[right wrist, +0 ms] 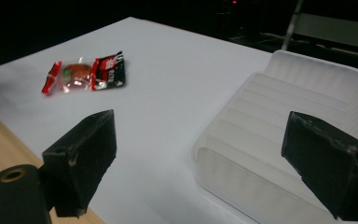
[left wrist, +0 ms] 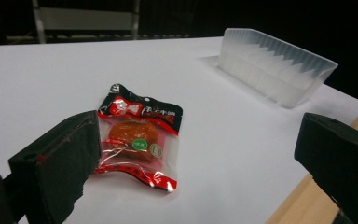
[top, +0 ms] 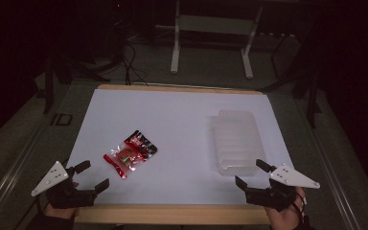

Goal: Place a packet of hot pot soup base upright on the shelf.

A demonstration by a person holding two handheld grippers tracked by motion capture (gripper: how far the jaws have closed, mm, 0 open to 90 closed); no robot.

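A red-and-black snack packet (top: pixel 131 153) with an orange-brown piece inside lies flat on the white table sheet (top: pixel 172 124), left of centre. It lies just beyond the left jaw in the left gripper view (left wrist: pixel 137 140) and far off at the upper left in the right gripper view (right wrist: pixel 85 72). A translucent plastic tray (top: pixel 238 140) lies upside down on the right (left wrist: pixel 275 70) (right wrist: pixel 279 140). My left gripper (top: pixel 91 177) hovers open at the near left corner. My right gripper (top: pixel 252 173) is open at the tray's near end. Nothing is between either pair of jaws.
The table's wooden front edge (top: pixel 172 213) runs under both hands. Beyond the far edge stand a white metal frame (top: pixel 211 38) and cables (top: pixel 129 62) on a dark floor.
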